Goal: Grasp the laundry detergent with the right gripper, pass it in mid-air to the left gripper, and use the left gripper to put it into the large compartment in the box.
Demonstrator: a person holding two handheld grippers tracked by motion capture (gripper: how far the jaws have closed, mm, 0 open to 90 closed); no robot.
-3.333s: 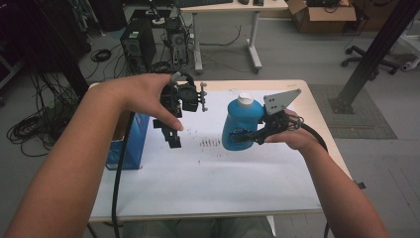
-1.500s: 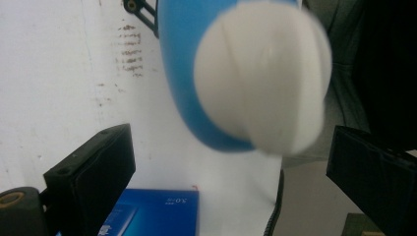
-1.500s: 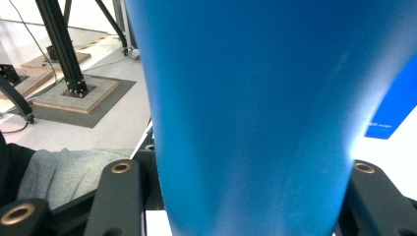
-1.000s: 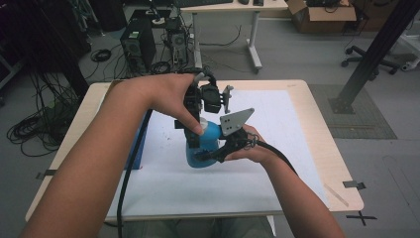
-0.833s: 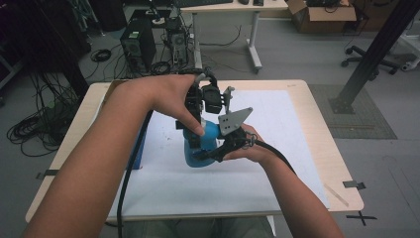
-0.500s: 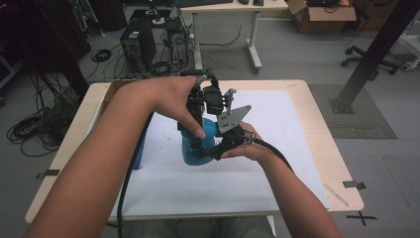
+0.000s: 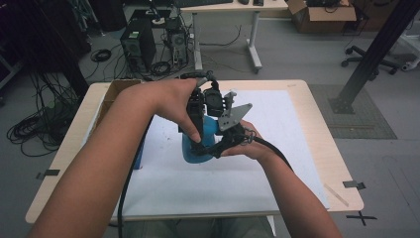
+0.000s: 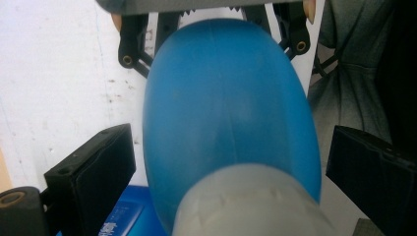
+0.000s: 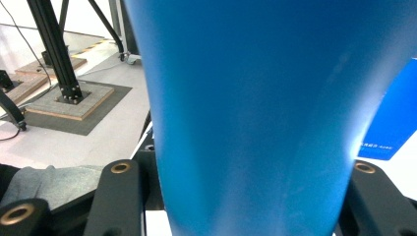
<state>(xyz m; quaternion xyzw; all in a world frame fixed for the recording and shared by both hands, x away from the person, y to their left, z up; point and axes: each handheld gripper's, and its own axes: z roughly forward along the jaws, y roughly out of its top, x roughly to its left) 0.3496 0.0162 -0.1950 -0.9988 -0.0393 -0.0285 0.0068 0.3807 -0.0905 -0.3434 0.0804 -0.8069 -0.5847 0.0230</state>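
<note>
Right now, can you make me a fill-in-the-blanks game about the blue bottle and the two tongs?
1. The bottle is coloured ____.
2. The right tongs are ____ on the bottle's body.
3. In the left gripper view, the left tongs stand apart on both sides of the bottle's grey ____.
4. The bottle is held over a ____ sheet that covers the table.

Missing words: blue; shut; cap; white

The high view looks forward and down on the table from the person's side. Each tongs camera looks along its own jaws, very near the blue bottle, which all three views share; the left one faces it from the cap end.
</note>
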